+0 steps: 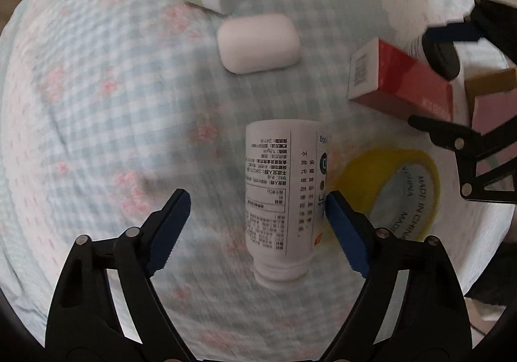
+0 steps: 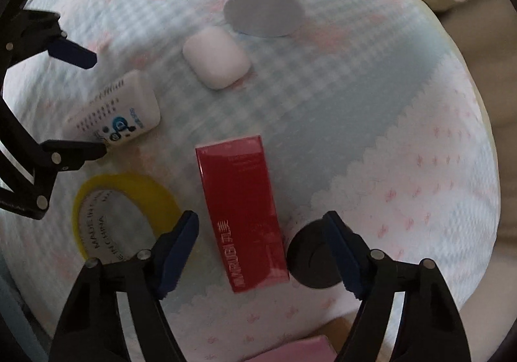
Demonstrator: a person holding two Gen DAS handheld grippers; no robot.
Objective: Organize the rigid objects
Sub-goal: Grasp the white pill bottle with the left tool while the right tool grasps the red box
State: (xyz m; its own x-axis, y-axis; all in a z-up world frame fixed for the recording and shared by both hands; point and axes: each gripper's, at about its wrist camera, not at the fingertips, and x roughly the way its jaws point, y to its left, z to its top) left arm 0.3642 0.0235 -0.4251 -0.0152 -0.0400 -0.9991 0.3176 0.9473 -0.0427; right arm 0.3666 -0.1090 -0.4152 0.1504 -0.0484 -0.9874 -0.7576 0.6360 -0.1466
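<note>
My left gripper (image 1: 257,210) has its fingers spread wide around the white bottle (image 1: 279,197), which lies on its side on the checked bed cover (image 1: 97,77), the right finger just beside its label. My right gripper (image 2: 260,232) is likewise released, straddling the red box (image 2: 242,216), with the yellow tape roll (image 2: 122,200) between bottle and box.

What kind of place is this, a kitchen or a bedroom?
Probably a bedroom: the things lie on soft, quilted gingham bedding, not a hard table. On it lie household items: a white pill bottle and a red box.
</note>
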